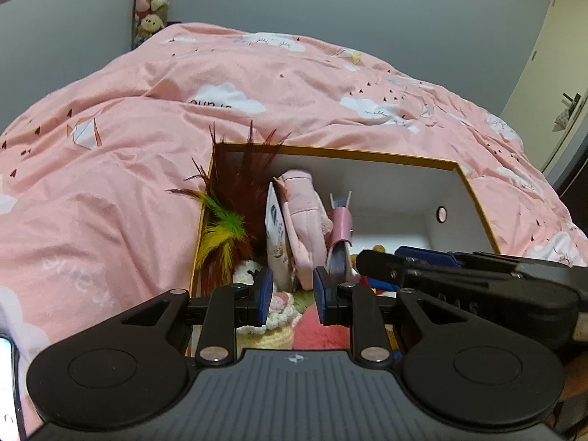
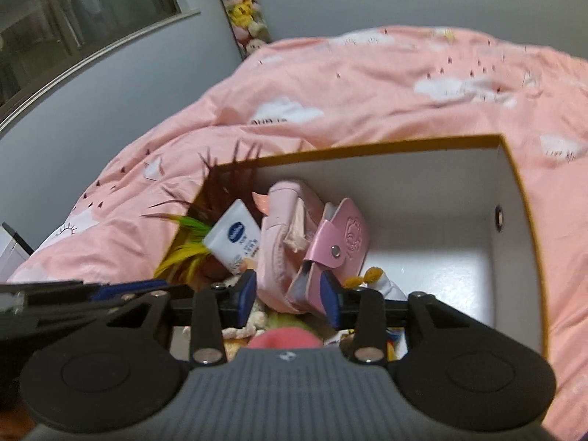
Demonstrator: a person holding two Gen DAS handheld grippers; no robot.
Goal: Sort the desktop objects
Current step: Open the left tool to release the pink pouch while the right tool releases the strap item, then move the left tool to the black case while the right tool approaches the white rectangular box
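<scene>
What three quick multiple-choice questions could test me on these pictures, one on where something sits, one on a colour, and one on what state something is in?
1. Where do the feathers sit in the box?
A. At its left wall, sticking out over the rim
B. Flat in the bare right half
C. On the bedspread outside

2. What colour is the snap-button case?
A. Green
B. Pink
C. Black

3. How does the left gripper stand?
A. Clamped on the white tube
B. Clamped on the feathers
C. Pads apart, gripping nothing

Answers:
1 A: the dark red tips rise past the box's left edge.
2 B: the right wrist view shows its pink flap and metal snap.
3 C: a gap shows between the blue pads, with the box's contents below.
</scene>
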